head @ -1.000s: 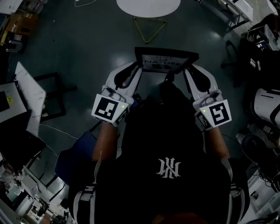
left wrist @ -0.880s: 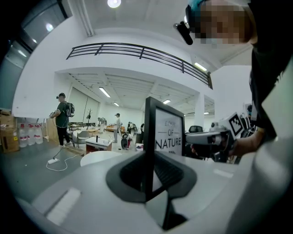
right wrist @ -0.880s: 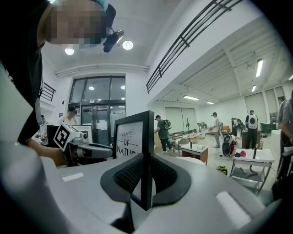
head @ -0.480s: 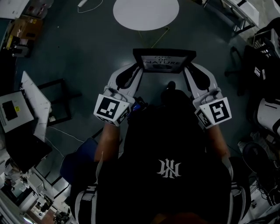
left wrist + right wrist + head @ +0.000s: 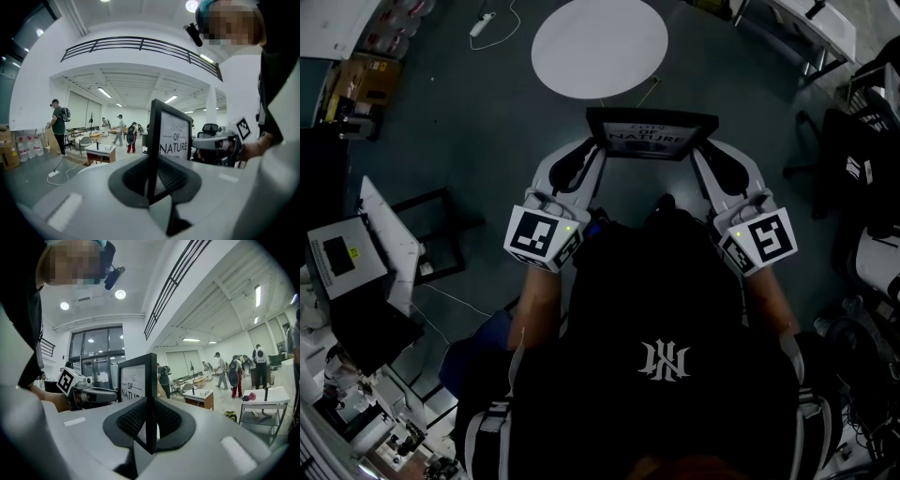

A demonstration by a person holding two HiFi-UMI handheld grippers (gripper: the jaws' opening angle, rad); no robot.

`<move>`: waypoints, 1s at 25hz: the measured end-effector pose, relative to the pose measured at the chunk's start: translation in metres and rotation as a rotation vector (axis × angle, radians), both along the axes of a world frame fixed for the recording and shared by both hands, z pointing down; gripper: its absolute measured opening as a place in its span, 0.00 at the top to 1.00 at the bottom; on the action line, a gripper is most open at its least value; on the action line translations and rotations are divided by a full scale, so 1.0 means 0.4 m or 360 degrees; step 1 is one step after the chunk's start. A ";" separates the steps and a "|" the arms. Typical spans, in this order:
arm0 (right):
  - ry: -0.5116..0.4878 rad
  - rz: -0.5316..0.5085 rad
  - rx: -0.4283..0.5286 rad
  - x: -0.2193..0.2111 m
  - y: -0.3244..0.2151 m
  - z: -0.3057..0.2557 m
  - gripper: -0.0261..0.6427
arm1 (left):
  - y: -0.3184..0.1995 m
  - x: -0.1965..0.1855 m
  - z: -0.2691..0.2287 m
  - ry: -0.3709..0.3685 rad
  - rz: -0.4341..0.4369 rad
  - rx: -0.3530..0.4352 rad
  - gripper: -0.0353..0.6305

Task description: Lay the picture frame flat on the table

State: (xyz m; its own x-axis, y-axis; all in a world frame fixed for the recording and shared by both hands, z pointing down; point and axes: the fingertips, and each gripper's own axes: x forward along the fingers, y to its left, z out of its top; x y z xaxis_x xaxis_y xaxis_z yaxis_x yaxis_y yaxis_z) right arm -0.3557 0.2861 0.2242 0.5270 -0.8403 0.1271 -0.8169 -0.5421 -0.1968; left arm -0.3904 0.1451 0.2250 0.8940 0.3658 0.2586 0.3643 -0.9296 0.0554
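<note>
Recorded across the head view a dark floor (image 5: pixel 469 141), with desks and gear crowded along its left and right margins. Recorded in the near half the person's black-shirted torso (image 5: pixel 661 356), both forearms reaching toward the far side. Noted at the far edge a round white bench (image 5: pixel 600 47).

Found the picture frame (image 5: pixel 652 134) in the air over the floor, between the torso and the round white bench, on the near side of that bench's rim and apart from it. Black border, white sheet, print reading "OF NATURE" turned toward the person. Found it spanning the gap between the two tongs, carried by its two side edges, with nothing beneath it.

Checked the left tongs (image 5: pixel 596 155): pinching the frame's left side edge. Confirmed in the left gripper view, where that edge stands thin and upright between the dark ribbed pads (image 5: pixel 129 176), touched on both sides.

Checked the right tongs (image 5: pixel 703 155): pinching the frame's right side edge. Confirmed in the right gripper view, with the border upright between the pads (image 5: pixel 168 420) and touched on both sides.

Noted the marker cubes, left (image 5: pixel 539 239) and right (image 5: pixel 759 242), on the near side of the frame, one by each wrist.
</note>
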 end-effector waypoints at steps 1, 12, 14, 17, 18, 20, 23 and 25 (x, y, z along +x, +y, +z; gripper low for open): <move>0.0000 -0.0003 0.0006 0.013 0.008 0.001 0.91 | 0.009 0.012 0.000 0.0003 -0.0002 0.0005 0.87; -0.0055 -0.0053 -0.0008 0.085 -0.004 0.030 0.91 | -0.006 0.092 0.021 -0.0021 -0.0044 0.0006 0.87; -0.0063 -0.0062 -0.0018 0.095 -0.008 0.037 0.91 | -0.010 0.103 0.029 -0.0027 -0.0052 -0.0005 0.87; -0.0067 -0.0071 -0.0036 0.111 -0.017 0.046 0.91 | -0.019 0.118 0.041 -0.0030 -0.0055 -0.0018 0.87; -0.0066 -0.0074 -0.0041 0.115 -0.019 0.051 0.91 | -0.021 0.122 0.046 -0.0026 -0.0054 -0.0021 0.87; -0.0064 -0.0075 -0.0051 0.126 -0.022 0.064 0.91 | -0.025 0.133 0.058 -0.0017 -0.0050 -0.0035 0.87; -0.0066 -0.0066 -0.0072 0.206 -0.044 0.066 0.91 | -0.046 0.209 0.068 -0.0024 -0.0037 -0.0061 0.87; -0.0065 -0.0060 -0.0087 0.266 -0.062 0.060 0.91 | -0.063 0.268 0.069 -0.0028 -0.0028 -0.0071 0.87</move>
